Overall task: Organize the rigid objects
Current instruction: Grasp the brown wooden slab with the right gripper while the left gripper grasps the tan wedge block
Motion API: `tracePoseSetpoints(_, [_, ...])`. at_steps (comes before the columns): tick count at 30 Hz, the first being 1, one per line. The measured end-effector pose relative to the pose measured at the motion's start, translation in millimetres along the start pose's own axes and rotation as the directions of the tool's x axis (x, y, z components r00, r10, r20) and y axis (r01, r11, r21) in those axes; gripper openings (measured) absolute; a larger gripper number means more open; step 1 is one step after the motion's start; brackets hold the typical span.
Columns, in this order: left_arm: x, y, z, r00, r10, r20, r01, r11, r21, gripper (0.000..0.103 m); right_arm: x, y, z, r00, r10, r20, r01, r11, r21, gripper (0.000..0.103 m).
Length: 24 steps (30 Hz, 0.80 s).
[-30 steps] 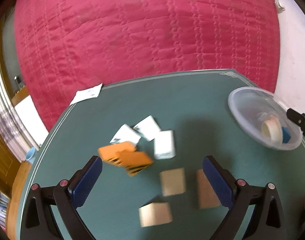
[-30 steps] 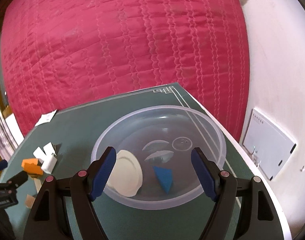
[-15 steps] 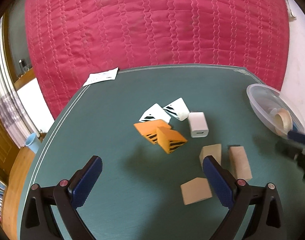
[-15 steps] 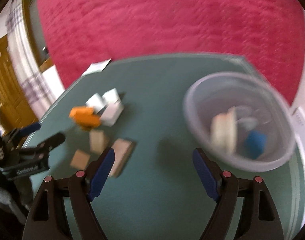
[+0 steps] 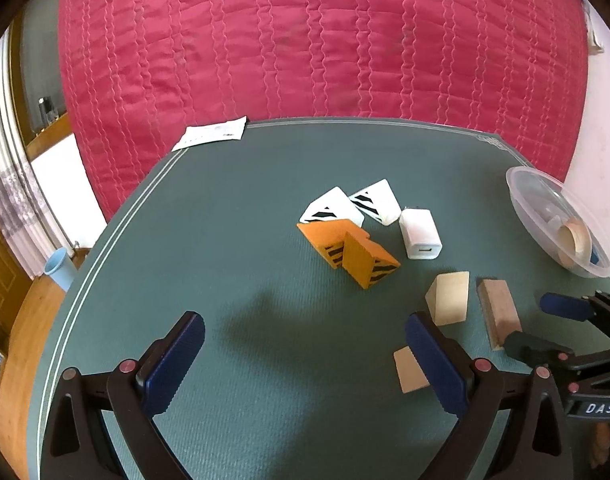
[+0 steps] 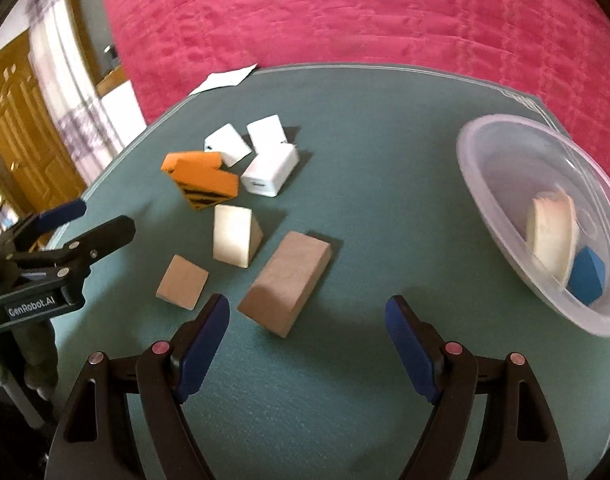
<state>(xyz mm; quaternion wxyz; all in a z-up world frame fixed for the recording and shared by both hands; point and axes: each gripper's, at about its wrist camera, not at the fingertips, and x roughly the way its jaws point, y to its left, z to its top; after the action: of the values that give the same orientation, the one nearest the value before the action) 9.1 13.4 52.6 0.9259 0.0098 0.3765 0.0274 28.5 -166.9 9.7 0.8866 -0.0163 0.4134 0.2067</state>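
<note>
Above a green tabletop [image 6: 345, 128], I am holding my right fingers [image 6: 307, 340] spread and empty near a brown wooden block [image 6: 287, 280]. My left fingers [image 5: 305, 364] are hanging spread too, gripping nothing. A clear bowl [image 6: 501, 216] is sitting to the right, holding a blue block [image 6: 585, 276].

You've got two orange wedges with black stripes [image 5: 347, 252], white black-striped blocks [image 5: 375, 200], pale tan wooden blocks [image 6: 287, 282], a teal green tabletop [image 5: 245, 208], and a crimson quilted cover [image 5: 325, 40].
</note>
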Motion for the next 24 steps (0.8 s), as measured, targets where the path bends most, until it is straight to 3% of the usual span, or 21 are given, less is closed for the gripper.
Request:
tracePoseSetpoints(6, [1, 6, -3, 1.0, -0.004, -0.012, 0.003, 1.0, -0.01, 0.102, 13, 2, 13, 0.995, 0.085, -0.049, -0.091, 0.988, -0.126, 0.082])
tracePoseSetpoints(9, [2, 8, -3, 1.0, -0.003, -0.017, 0.003, 1.0, -0.02, 0.102, 19, 2, 22, 0.995, 0.085, -0.059, -0.094, 0.977, -0.191, 0.082])
tracePoseSetpoints(16, [2, 9, -4, 1.0, 0.002, -0.022, -0.002, 1.0, -0.024, 0.102, 31, -1, 36, 0.986, 0.147, -0.083, -0.163, 0.956, -0.245, 0.082])
tracePoseSetpoints(24, [5, 7, -5, 0.999, 0.01, -0.038, -0.011, 1.0, -0.027, 0.102, 34, 18, 30, 0.982, 0.151, -0.118, -0.186, 0.891, -0.413, 0.082])
